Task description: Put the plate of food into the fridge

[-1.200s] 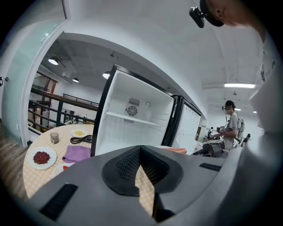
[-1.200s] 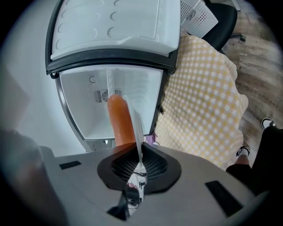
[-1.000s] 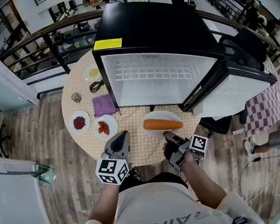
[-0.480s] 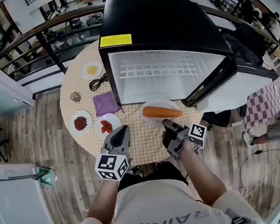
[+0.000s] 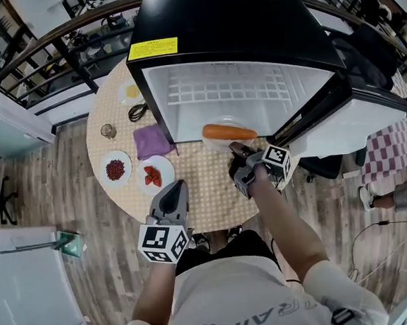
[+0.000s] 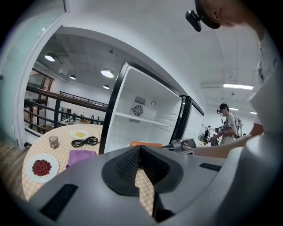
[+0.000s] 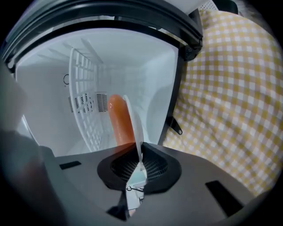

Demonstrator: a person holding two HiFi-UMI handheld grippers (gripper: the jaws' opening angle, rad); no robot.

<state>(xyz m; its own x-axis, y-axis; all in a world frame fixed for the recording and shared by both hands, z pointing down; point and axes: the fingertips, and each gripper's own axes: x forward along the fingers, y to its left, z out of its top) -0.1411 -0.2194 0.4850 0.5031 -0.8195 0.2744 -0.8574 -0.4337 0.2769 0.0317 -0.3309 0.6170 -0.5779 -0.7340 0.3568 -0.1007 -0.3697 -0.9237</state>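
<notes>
the right hand-held gripper [image 5: 237, 150], clamped on the rim of the plate [image 5: 218, 145], has carried it from the table [image 5: 205, 189] into the mouth of the open fridge [image 5: 229, 38], orange food [image 5: 229, 131] aboard. its arm stretches forward. the left hand-held gripper [image 5: 177, 189], closed and empty, hovers over the table's near edge.

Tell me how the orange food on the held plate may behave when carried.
The food, long and round, looks loose on the plate, so it may roll if tilted. The right tongs pinch only the rim, so the plate could tip.
</notes>
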